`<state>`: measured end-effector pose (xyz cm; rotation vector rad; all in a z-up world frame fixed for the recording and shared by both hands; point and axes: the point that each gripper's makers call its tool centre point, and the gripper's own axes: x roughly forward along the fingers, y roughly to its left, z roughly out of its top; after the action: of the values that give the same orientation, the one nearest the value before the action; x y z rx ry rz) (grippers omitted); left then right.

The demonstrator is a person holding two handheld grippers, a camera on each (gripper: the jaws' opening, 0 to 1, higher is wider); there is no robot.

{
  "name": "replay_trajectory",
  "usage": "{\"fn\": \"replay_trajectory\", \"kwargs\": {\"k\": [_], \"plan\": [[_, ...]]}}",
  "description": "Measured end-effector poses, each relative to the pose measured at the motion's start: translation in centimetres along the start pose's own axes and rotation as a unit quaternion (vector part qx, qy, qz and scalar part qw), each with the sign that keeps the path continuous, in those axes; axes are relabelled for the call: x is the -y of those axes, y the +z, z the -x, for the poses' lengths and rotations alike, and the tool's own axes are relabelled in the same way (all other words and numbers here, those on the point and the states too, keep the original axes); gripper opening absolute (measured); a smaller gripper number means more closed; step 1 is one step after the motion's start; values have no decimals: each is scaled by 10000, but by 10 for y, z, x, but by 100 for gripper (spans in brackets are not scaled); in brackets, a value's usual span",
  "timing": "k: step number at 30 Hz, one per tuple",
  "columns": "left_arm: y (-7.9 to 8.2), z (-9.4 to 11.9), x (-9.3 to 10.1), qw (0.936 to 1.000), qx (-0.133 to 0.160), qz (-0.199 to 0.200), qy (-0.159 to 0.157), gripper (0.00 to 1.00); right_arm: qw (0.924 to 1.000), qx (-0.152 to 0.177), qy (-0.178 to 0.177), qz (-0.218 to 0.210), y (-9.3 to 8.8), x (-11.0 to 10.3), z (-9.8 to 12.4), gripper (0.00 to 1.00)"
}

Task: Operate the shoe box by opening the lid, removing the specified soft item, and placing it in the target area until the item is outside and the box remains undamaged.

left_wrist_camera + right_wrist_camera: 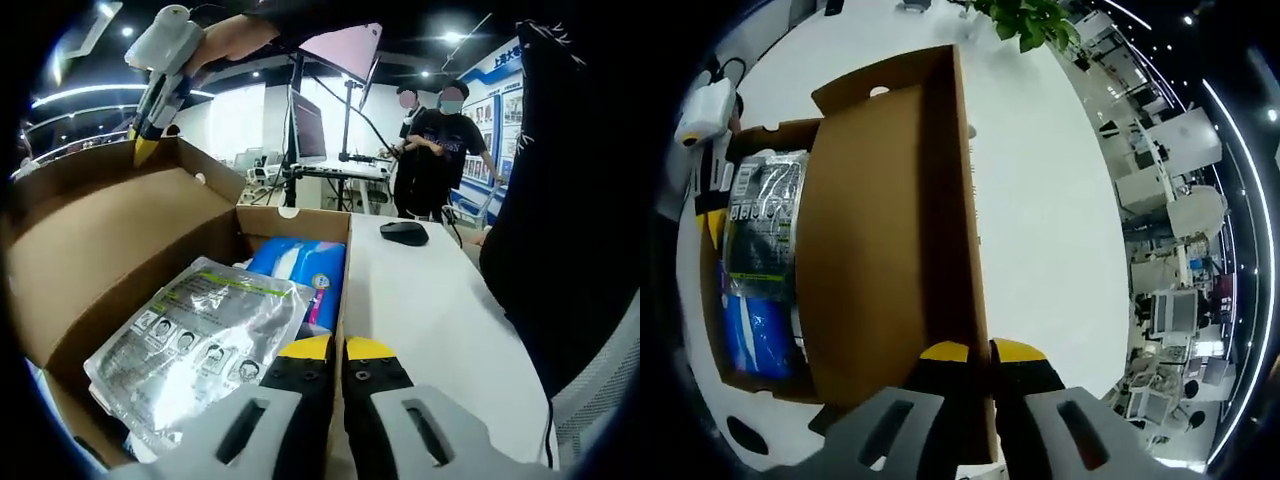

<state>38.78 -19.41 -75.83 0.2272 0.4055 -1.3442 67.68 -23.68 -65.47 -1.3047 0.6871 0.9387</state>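
A brown cardboard shoe box (290, 222) stands open on a white table (420, 310). Inside lie a clear plastic pouch (195, 340) with printed pictures and, beyond it, a blue soft pack (300, 265). My left gripper (340, 350) is shut on the box's near side wall, beside the pouch. My right gripper (145, 150) holds the raised lid (110, 230) by its top edge. In the right gripper view, the right gripper (980, 352) is shut on the lid's edge (965, 200). The pouch (765, 210) and the blue pack (755, 330) lie below it, and the left gripper (712, 215) sits at the box wall.
A black mouse (404, 232) lies on the table past the box. A monitor on a stand (308, 125) and two standing people (440, 140) are at the back. A person in black (560, 200) is close on the right. A green plant (1030, 20) stands beyond the table.
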Motion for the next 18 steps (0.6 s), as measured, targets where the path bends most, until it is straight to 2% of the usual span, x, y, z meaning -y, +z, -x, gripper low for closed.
{"fn": "replay_trajectory", "kwargs": {"k": [5, 7, 8, 18], "plan": [[2, 0, -1, 10000, 2, -15, 1, 1, 10000, -41, 42, 5, 2, -8, 2, 3], [2, 0, -2, 10000, -5, 3, 1, 1, 9995, -92, 28, 286, 3, -10, 0, 4], [2, 0, -2, 10000, -1, -4, 1, 1, 9997, -84, 46, 237, 2, -8, -6, 4], [2, 0, -5, 10000, 8, -19, -27, 1, 9995, -175, 185, 205, 1, -11, -21, 7]]}}
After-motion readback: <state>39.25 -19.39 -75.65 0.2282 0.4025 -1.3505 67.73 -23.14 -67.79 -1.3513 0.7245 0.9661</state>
